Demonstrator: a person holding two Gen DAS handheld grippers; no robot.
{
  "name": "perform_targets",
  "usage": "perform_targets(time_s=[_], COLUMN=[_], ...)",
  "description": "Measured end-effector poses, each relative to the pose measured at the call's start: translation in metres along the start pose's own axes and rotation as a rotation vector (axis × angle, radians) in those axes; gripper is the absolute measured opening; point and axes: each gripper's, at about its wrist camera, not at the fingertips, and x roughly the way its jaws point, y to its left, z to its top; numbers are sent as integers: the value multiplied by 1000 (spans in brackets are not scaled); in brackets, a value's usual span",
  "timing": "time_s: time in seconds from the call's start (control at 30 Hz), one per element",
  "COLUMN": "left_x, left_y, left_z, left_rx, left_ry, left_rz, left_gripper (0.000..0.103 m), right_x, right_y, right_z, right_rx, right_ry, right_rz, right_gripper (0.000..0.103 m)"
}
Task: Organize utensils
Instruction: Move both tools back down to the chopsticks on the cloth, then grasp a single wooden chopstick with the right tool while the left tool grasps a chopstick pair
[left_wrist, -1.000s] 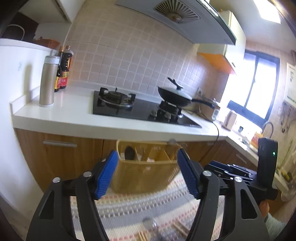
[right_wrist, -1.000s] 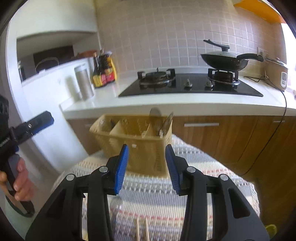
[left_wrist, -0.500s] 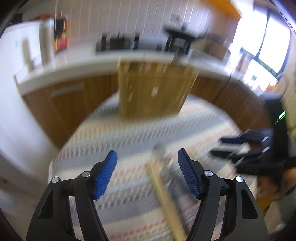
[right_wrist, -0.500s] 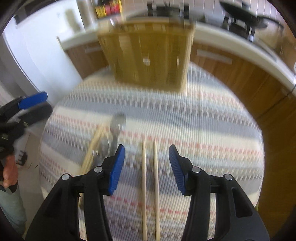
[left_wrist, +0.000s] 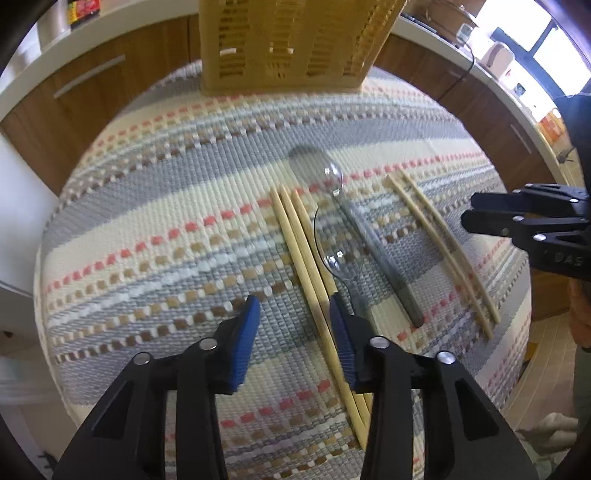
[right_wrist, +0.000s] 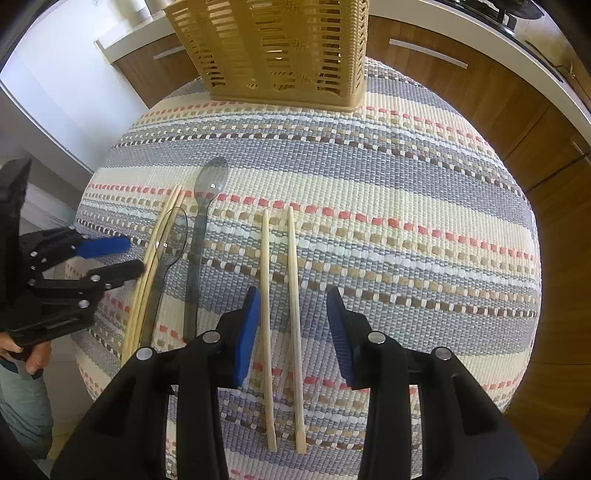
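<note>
Utensils lie on a striped woven mat (left_wrist: 155, 229) in front of a yellow slotted basket (left_wrist: 291, 40), which stands at the mat's far edge, well beyond both sets of jaws.

Seen from the left wrist, the left gripper (left_wrist: 293, 341) hangs above the mat with its blue-padded jaws apart and nothing between the pads. A bundle of three chopsticks (left_wrist: 295, 236) runs from ahead of the jaws back under the right-hand finger, so it sits just inside and beneath that finger. Just right of the bundle lies a clear spoon (left_wrist: 330, 254), its bowl ahead of the right-hand finger, partly overlapping the chopsticks. Next to the right lies a grey spoon (left_wrist: 373, 243), bowl pointing away toward the basket. Farther right, well apart from these jaws, lies a pair of chopsticks (left_wrist: 443, 251). At the far right edge the right gripper (left_wrist: 487, 218) shows from the side.

In the right wrist view, the left gripper (right_wrist: 114, 254) appears at the left with its fingers apart, beside the three chopsticks (right_wrist: 155, 254). The right gripper (right_wrist: 293, 332) is low over the mat, jaws wide apart, and the pair of chopsticks (right_wrist: 280, 306) lies lengthwise between them, one stick close to the left-hand pad; neither pad is seen touching a stick.
</note>
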Motion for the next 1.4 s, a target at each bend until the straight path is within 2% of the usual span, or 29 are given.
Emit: perform_targets(time_s=[0.4,0.43,0.47,0.53,0.67,0.77,0.87,0.97,1.03,1.07,1.13,1.2,1.4], left_x=[16,18,18,17,13,11,12,14,17,20,24,26,21], left_y=[-35,-40,-44,-47,-37,-25,-19,-21,-20,-22,-26,-30,-41], left_z=[7,7,6,5,5,6,8,15,22,28,34,36,31], left_rx=[82,103,120,144,121,99,95,126,132,137,169,190,165], left_ry=[10,15,14,30,47,46,59,105,127,137,146,143,81], left_rz=[152,174,182,177,143,149,150,128,127,130,150,165,166], left_gripper=[40,39,33,17,14,14,16,22,21,13,13,12,10], right_x=[11,13,14,18,26,31,38,43,45,46,47,49,45], right_y=[-7,-7,-7,-8,-14,-16,-12,-4,2,5,14,23,30], right_z=[1,1,2,2,4,8,9,10,11,11,10,8,7], right_rx=[7,6,3,-2,4,-4,-32,-71,-105,-122,-153,-186,-190], right_ry=[21,23,27,40,69,94,124,151,170,177,191,186,147], right_rz=[-4,-6,-9,-20,-6,18,-5,-32,-64,-78,-82,-104,-73], right_gripper=[34,34,34,34,34,27,26,26,16,7,5,5,4])
